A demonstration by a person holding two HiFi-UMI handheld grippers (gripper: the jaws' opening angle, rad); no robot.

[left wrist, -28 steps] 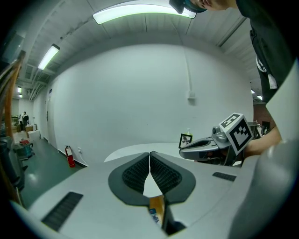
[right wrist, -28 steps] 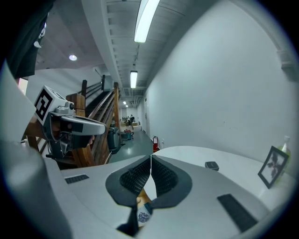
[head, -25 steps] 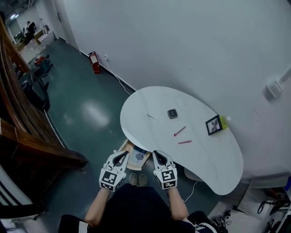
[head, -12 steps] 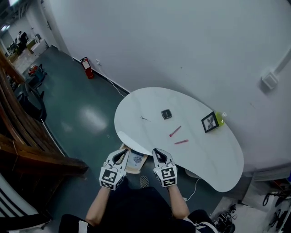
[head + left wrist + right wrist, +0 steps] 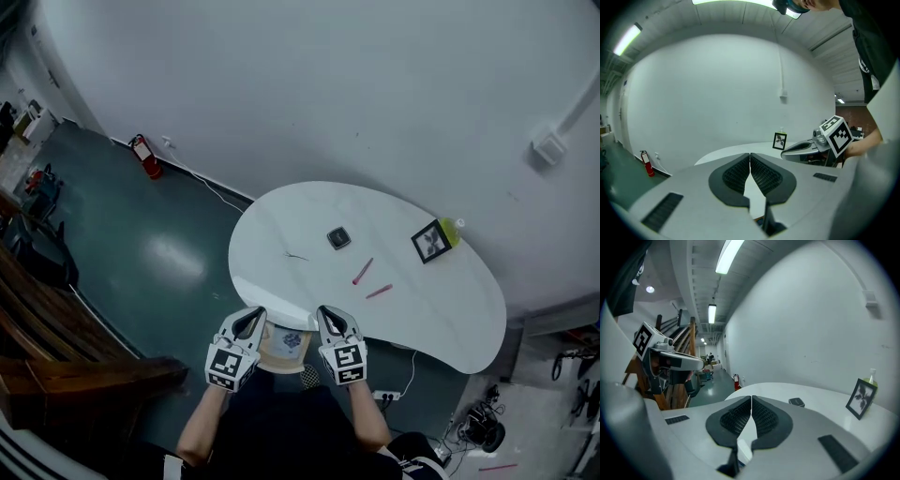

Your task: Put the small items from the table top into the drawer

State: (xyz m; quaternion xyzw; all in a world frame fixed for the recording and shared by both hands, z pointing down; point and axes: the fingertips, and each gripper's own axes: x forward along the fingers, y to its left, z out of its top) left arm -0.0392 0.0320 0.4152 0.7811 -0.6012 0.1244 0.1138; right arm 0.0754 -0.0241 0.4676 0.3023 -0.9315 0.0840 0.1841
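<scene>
Grey pads of my left tongs [image 5: 249, 319] pressed together on nothing, my right tongs [image 5: 327, 315] likewise, both flanking the open drawer [image 5: 284, 343] under the white worktop [image 5: 450, 314] edge, dark square item [image 5: 338, 238] and pink sticks [image 5: 363, 271] lying further out on top.

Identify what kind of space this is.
Probably an industrial or lab hall rather than a home: painted green floor, a fire extinguisher by the wall, strip lights on a bare ceiling.
</scene>
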